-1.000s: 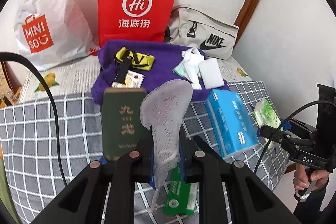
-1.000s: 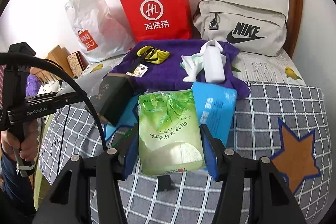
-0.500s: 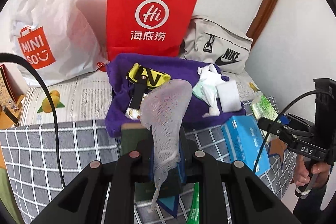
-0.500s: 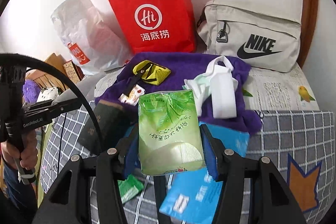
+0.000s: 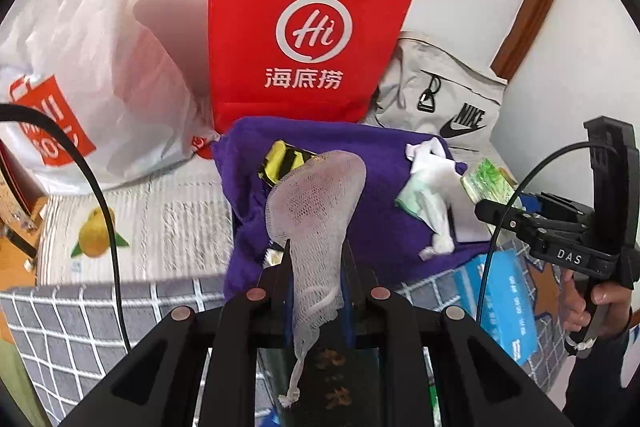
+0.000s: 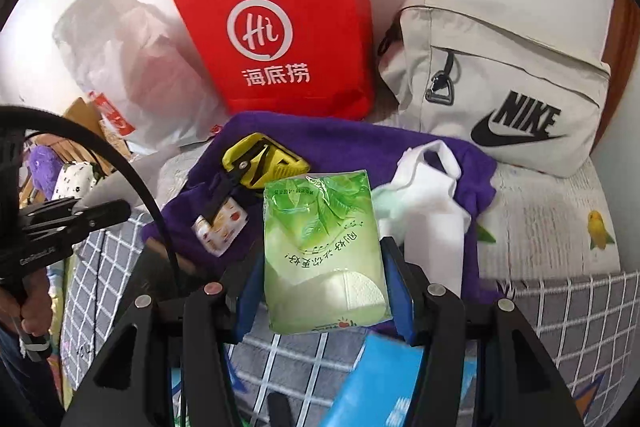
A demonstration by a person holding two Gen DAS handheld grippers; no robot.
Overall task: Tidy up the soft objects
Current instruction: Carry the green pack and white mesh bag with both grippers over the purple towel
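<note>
My left gripper (image 5: pixel 316 279) is shut on a white mesh pouch (image 5: pixel 318 211) and holds it upright over the purple towel (image 5: pixel 384 163). My right gripper (image 6: pixel 324 291) is shut on a green tissue pack (image 6: pixel 322 247), held above the towel's (image 6: pixel 320 135) near edge. On the towel lie a yellow-black pouch (image 6: pixel 260 163), a small patterned packet (image 6: pixel 220 227) and white cloths (image 6: pixel 428 195). The right gripper with the green pack (image 5: pixel 486 183) shows at right in the left wrist view.
A red paper bag (image 5: pixel 308 23), a white Miniso bag (image 5: pixel 80 75) and a grey Nike bag (image 6: pixel 504 91) stand against the back wall. A blue tissue box (image 5: pixel 508 303) and a dark green booklet (image 5: pixel 336 383) lie on the grey checked cover (image 5: pixel 80 323).
Both grippers have moved forward toward the purple towel and the bags, each keeping its hold. The blue box and green booklet have slid down and under the grippers in view.
</note>
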